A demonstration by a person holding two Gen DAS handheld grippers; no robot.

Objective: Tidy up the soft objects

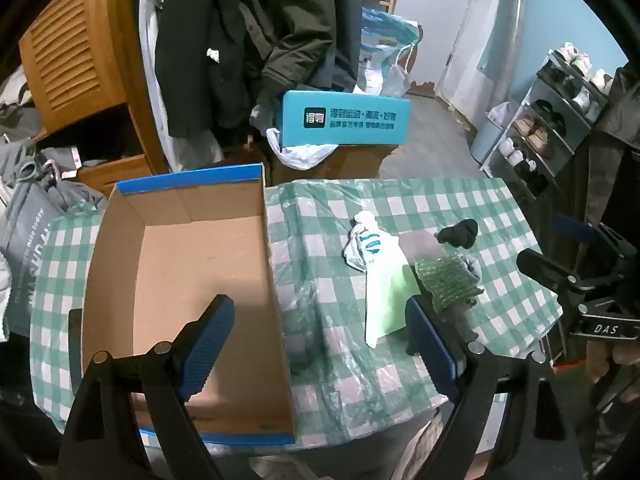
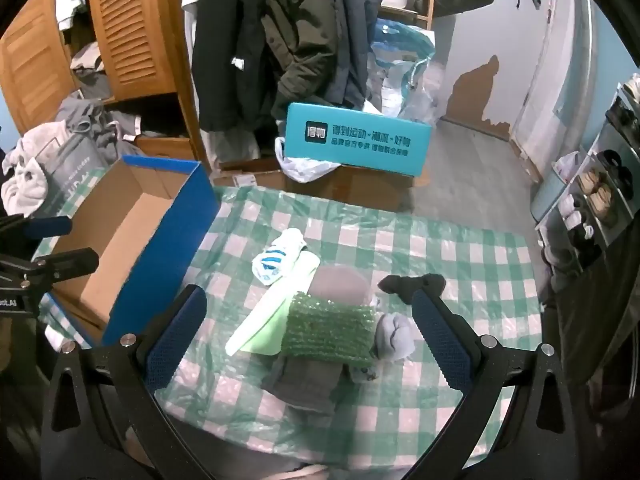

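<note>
Your checked tablecloth (image 2: pixel 460 248) carries everything: the open box (image 1: pixel 180 280) sits empty at your left, likely the bin for the soft items heaped to its right. Your left gripper (image 1: pixel 320 340) hangs wide open over the box's right wall, holding nothing; your right gripper (image 2: pixel 308 332) gapes equally empty around the green bubble wrap (image 2: pixel 330 330). The grey sock (image 2: pixel 394 336) and black sock (image 2: pixel 412 284) lie beside it, the white striped sock (image 2: pixel 276 262) further back. What the wrap covers is hard to make out.

- The setting was a cluttered home bedroom or entryway.
- Coats (image 2: pixel 296 36) hung beside a louvred wooden wardrobe (image 2: pixel 128 28).
- A shoe rack (image 1: pixel 548 120) stood against the wall.
- A checked tablecloth (image 2: pixel 440 248) covered the table.
</note>
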